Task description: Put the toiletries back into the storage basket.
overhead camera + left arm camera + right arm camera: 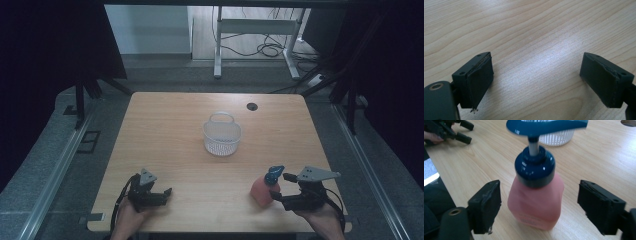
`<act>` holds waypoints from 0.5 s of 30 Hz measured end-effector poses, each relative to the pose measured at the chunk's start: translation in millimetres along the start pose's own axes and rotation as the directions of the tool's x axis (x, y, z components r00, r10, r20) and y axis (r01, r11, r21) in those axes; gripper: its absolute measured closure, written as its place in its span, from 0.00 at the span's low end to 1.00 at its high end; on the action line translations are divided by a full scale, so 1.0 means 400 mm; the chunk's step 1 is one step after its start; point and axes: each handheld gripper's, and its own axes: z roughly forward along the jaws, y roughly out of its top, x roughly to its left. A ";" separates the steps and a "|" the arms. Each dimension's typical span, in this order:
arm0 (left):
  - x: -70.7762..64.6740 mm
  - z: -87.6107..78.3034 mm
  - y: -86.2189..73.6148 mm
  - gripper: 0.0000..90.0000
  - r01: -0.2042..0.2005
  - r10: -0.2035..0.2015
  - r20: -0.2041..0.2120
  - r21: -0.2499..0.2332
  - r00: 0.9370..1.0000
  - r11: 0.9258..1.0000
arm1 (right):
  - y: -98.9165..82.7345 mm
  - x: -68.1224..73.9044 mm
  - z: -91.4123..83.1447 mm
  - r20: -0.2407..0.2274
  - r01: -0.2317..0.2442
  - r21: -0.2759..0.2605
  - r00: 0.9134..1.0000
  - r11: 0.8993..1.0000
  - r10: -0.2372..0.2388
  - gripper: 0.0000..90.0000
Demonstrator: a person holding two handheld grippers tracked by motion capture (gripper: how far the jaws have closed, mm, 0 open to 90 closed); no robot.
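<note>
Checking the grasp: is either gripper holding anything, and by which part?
Nothing is held. The right gripper stands open around the pink pump bottle; the left gripper is open.

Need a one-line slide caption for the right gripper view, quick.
Open right gripper straddles an upright pink pump bottle with blue pump head, pads not touching; white basket behind.

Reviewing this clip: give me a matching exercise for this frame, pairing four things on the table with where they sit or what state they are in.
Things:
1. pump bottle
2. white basket
3. left tool
4. right tool

Places or states:
A. mid-table, handle at the far side
B. open over bare wood
C. pink body, blue pump, upright near the right front edge
D. open, one jaw on each side of the bottle, not touching it

Pairs: 1-C, 2-A, 3-B, 4-D
</note>
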 end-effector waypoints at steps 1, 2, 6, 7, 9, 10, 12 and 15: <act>0.000 0.000 0.000 0.13 0.000 0.000 0.000 0.000 1.000 1.000 | 0.002 0.000 0.001 -0.002 -0.001 -0.001 1.000 1.000 0.001 0.25; 0.000 0.000 0.000 0.13 0.000 0.000 0.000 0.000 1.000 1.000 | 0.010 0.000 0.002 -0.005 -0.001 -0.003 1.000 1.000 0.001 0.29; 0.000 0.000 0.000 0.13 0.000 0.000 0.000 0.000 1.000 1.000 | 0.022 0.001 0.006 -0.012 0.000 -0.010 1.000 1.000 0.000 0.34; 0.000 0.000 0.000 0.13 0.000 0.000 0.000 0.000 1.000 1.000 | 0.024 0.002 0.008 -0.013 0.002 -0.011 1.000 1.000 -0.002 0.36; 0.000 0.000 0.000 0.13 -0.001 0.001 0.000 0.001 1.000 1.000 | 0.031 0.003 0.013 -0.018 0.003 -0.011 1.000 1.000 -0.003 0.39; 0.000 0.000 0.000 0.13 -0.001 0.001 0.000 0.001 1.000 1.000 | 0.034 0.003 0.015 -0.019 0.004 -0.010 1.000 1.000 -0.005 0.40; 0.000 0.000 0.000 0.13 0.000 0.000 0.000 0.000 1.000 1.000 | 0.042 0.001 0.021 -0.018 0.003 -0.009 1.000 1.000 -0.003 0.45; 0.000 0.000 0.000 0.13 0.000 0.000 0.000 0.000 1.000 1.000 | 0.046 -0.001 0.025 -0.027 0.000 -0.012 1.000 1.000 0.000 0.49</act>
